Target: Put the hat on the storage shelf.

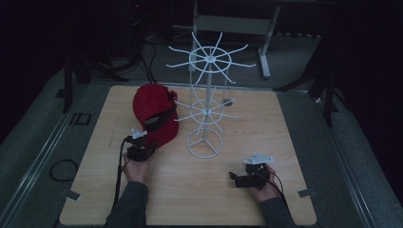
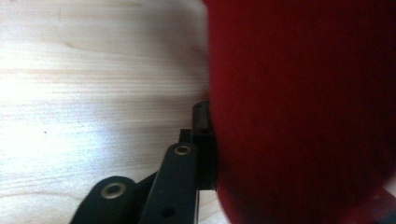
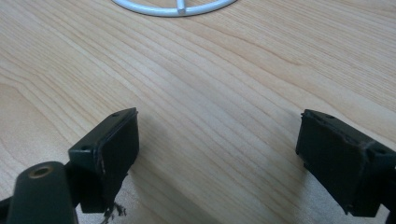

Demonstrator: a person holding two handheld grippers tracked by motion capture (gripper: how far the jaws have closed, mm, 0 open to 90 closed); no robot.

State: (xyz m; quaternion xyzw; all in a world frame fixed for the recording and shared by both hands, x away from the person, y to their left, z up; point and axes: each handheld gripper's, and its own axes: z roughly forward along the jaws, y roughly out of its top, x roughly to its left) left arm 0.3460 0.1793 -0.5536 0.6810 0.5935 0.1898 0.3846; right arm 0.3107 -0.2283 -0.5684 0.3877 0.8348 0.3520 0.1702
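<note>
- Red cap [image 1: 154, 116]: we find it on the table [image 1: 285, 190], just left of the white wire rack [image 1: 205, 102]; none of it hangs on a prong yet.
- Left gripper [image 1: 141, 148]: at the cap's near edge. In its own view one black jaw lies against the red cloth; we judge it clamped on the brim, though the other jaw is hidden.
- Right gripper [image 3: 219, 154]: jaws wide apart, nothing between them, low over bare wood near the rack's ring base [image 3: 175, 7].
- Progress: cap seized, we judge; lifting and hanging remain.
</note>
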